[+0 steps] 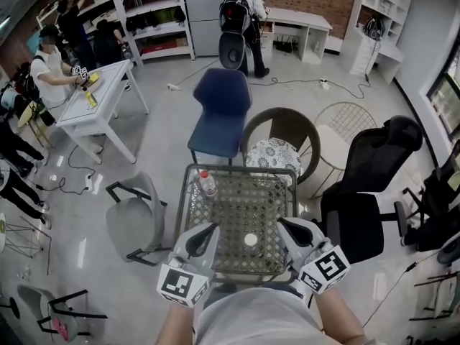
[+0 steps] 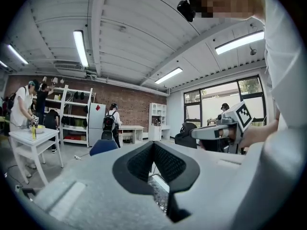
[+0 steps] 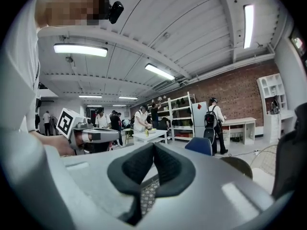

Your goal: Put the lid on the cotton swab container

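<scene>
In the head view a small woven-top table [image 1: 233,205] stands right below me. A small white round lid [image 1: 250,240] lies on it near the front edge. At the table's back left corner stands a clear container with a red top [image 1: 207,185]. My left gripper [image 1: 209,229] hovers over the front left of the table, shut and empty. My right gripper [image 1: 282,226] hangs over the front right, also shut and empty, with the lid between the two. In the left gripper view the pads [image 2: 165,164] touch; in the right gripper view the pads [image 3: 168,166] meet too.
Beyond the table are a blue chair [image 1: 223,106] and a round wicker chair with a patterned cushion [image 1: 275,153]. A black office chair [image 1: 374,185] stands at the right, a grey chair [image 1: 135,221] at the left. People work at a white table [image 1: 97,103] far left.
</scene>
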Action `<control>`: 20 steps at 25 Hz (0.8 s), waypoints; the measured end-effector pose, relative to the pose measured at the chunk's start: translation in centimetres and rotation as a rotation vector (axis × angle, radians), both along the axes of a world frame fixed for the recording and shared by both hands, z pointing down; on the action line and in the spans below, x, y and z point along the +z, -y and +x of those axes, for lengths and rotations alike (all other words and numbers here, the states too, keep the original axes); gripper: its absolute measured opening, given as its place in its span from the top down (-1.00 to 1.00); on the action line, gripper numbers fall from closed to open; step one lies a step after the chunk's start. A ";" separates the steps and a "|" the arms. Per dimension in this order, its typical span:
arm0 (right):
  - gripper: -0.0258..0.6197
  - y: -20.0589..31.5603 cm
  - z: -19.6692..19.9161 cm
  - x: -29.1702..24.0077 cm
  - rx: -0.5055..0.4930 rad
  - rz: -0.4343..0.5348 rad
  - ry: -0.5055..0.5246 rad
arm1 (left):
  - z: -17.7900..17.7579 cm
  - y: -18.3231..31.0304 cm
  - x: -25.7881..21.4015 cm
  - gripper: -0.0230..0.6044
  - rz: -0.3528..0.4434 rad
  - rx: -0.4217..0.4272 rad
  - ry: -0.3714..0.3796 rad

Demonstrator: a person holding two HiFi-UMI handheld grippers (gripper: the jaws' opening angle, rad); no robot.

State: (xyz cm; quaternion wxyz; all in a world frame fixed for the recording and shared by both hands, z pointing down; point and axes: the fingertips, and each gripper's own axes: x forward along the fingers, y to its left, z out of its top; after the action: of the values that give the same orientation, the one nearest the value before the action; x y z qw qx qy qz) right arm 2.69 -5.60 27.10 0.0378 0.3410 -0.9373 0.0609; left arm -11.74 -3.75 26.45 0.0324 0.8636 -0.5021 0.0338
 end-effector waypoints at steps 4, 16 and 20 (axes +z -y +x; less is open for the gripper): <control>0.91 -0.9 -0.5 -0.9 -0.006 0.020 0.033 | -0.3 -0.9 -0.9 0.90 0.021 -0.011 -0.005; 0.91 -1.8 -2.0 -0.7 0.010 0.048 -0.025 | -1.6 -1.6 -0.9 0.90 0.028 -0.023 -0.011; 0.91 -2.0 -2.2 -0.7 0.007 0.034 -0.010 | -1.8 -1.7 -0.6 0.90 0.027 -0.023 -0.016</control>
State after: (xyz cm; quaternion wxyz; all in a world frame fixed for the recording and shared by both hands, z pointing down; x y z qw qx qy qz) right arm 0.48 -3.63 26.39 0.0364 0.3450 -0.9369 0.0436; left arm -13.53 -2.09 25.80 0.0252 0.8583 -0.5122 0.0199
